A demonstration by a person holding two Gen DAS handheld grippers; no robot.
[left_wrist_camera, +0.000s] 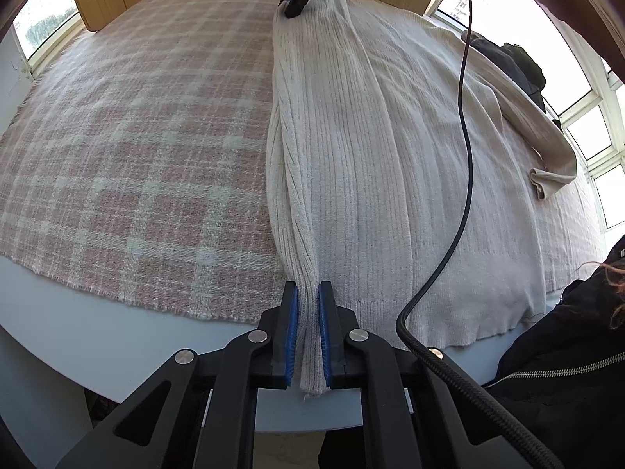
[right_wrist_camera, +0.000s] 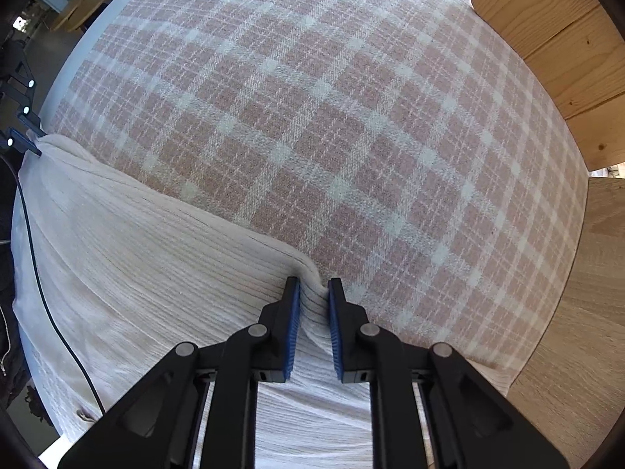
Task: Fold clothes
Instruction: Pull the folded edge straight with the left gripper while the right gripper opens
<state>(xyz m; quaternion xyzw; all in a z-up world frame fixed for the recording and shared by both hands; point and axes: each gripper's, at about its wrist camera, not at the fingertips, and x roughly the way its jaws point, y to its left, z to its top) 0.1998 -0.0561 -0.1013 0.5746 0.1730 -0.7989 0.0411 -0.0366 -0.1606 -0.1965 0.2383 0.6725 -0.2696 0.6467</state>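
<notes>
A cream ribbed sweater (left_wrist_camera: 390, 164) lies on a pink plaid blanket (left_wrist_camera: 136, 136), its left side gathered into a long raised fold. At the near end of that fold my left gripper (left_wrist_camera: 308, 285) is shut, its blue pads pinching the hem. At the far end my right gripper (left_wrist_camera: 293, 8) grips the same fold. In the right wrist view the right gripper (right_wrist_camera: 313, 281) points down, its pads squeezing a bunch of the sweater (right_wrist_camera: 136, 258) edge. The left gripper (right_wrist_camera: 27, 144) shows at that view's left border. One sleeve (left_wrist_camera: 547, 148) lies folded across the sweater's right side.
The blanket covers a pale round table (left_wrist_camera: 117, 336). Wooden chair backs (right_wrist_camera: 558, 39) stand at the far side. A dark garment (left_wrist_camera: 515, 66) lies by the windows. A black cable (left_wrist_camera: 465, 136) hangs over the sweater. A person's black jacket (left_wrist_camera: 566, 359) is at the near right.
</notes>
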